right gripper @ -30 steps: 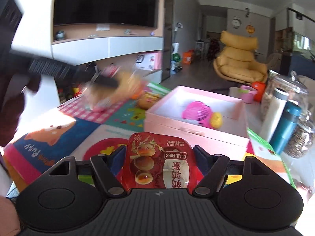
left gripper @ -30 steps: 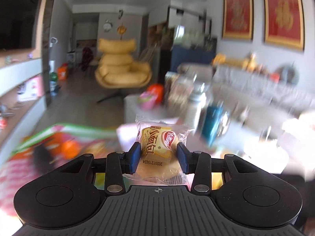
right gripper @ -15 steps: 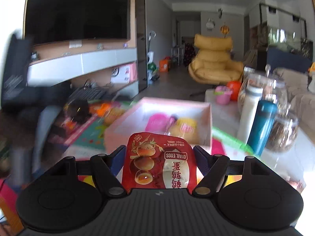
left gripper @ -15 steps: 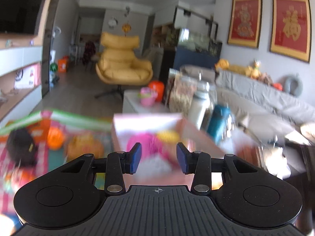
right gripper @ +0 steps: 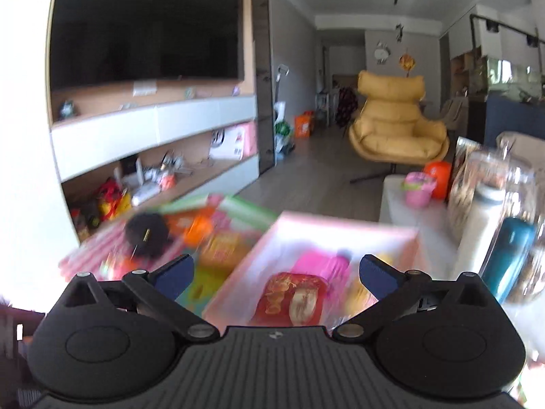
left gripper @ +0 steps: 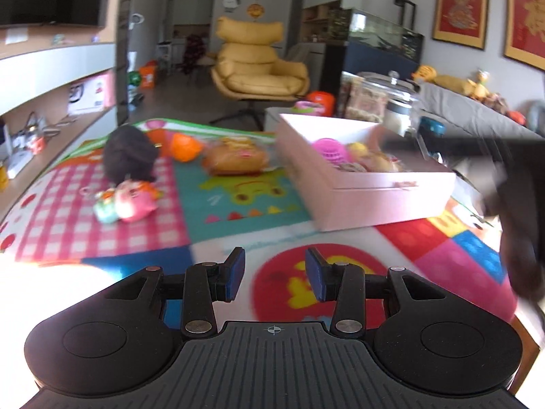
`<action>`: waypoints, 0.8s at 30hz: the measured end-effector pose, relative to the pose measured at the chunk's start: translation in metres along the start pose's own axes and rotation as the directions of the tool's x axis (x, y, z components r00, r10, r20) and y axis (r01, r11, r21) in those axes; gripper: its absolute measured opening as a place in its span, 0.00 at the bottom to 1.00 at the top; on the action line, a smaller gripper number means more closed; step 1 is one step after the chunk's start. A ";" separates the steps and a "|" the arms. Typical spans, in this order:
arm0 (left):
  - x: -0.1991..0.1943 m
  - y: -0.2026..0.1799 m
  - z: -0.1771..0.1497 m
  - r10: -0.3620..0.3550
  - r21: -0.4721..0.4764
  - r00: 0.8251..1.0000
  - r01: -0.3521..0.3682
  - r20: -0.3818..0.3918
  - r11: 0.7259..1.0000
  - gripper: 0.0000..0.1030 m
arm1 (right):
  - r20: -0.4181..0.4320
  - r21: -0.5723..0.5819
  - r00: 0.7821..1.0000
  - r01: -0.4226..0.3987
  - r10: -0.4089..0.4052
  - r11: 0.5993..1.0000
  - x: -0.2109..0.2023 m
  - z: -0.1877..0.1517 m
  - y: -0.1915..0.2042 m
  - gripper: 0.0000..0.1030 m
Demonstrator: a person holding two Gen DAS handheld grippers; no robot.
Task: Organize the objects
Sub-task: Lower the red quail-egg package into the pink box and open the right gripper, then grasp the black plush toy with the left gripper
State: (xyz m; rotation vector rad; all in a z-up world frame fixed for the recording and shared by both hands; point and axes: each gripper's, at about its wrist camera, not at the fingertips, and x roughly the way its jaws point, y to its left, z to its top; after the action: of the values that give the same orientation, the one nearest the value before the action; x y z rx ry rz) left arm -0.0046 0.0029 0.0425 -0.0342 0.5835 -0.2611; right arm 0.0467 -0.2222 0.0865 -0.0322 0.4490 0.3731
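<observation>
The pink open box (left gripper: 374, 192) stands on the colourful play mat (left gripper: 238, 201) and holds a pink toy (left gripper: 328, 148) and snack packets. My left gripper (left gripper: 275, 272) hovers low over the mat in front of the box, open, with nothing between its blue pads. My right gripper (right gripper: 276, 272) is above the box (right gripper: 340, 235) and its jaws are opening wide. The red quail-egg packet (right gripper: 293, 298) lies free below them inside the box, touching neither pad. On the mat to the left lie a bread packet (left gripper: 235, 160), a black plush (left gripper: 129, 155), an orange toy (left gripper: 184, 146) and a pink toy (left gripper: 131, 201).
Glass jars (left gripper: 388, 99), a white bottle and a teal flask (right gripper: 511, 255) stand right of the box. A yellow armchair (left gripper: 259, 64) is behind, TV shelves (right gripper: 153, 129) to the left. A dark blurred shape (left gripper: 521, 204) fills the right edge of the left wrist view.
The left gripper no longer holds the bread packet and has dropped low toward the mat. The right gripper moved over the box, opened wide, and the red packet left its pads.
</observation>
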 end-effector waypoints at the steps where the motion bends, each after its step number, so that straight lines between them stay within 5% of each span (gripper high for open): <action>1: -0.001 0.005 0.000 0.016 -0.001 1.000 -0.016 0.004 1.000 0.43 | -0.016 0.001 1.000 -0.012 0.013 1.000 -0.001 -0.011 0.005 1.00; 10: 0.016 0.068 0.035 0.210 0.021 0.976 -0.212 0.058 0.977 0.43 | -0.059 -0.059 0.998 -0.007 0.003 0.998 0.005 -0.057 0.048 1.00; 13: 0.022 0.101 0.052 0.247 -0.108 0.967 -0.239 0.066 0.965 0.43 | -0.066 -0.016 0.998 -0.010 0.009 1.000 0.004 -0.059 0.041 1.00; 17: 0.036 0.136 0.084 0.208 -0.299 0.976 -0.181 0.062 0.937 0.43 | -0.084 0.016 0.996 0.007 -0.006 1.000 0.008 -0.058 0.035 1.00; 21: 0.063 0.150 0.120 0.213 -0.349 0.976 -0.188 0.035 0.918 0.43 | -0.088 0.016 0.996 0.010 -0.008 1.000 0.010 -0.058 0.034 1.00; 24: 0.092 0.159 0.136 0.268 -0.341 0.961 -0.276 -0.074 0.899 0.43 | -0.091 0.021 0.996 0.013 -0.011 1.000 0.011 -0.057 0.034 1.00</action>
State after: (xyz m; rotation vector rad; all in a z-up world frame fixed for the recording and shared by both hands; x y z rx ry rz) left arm 0.1815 0.1275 0.0896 -0.2910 0.6464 0.1184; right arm 0.0203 -0.1931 0.0320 -0.0313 0.5429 0.3559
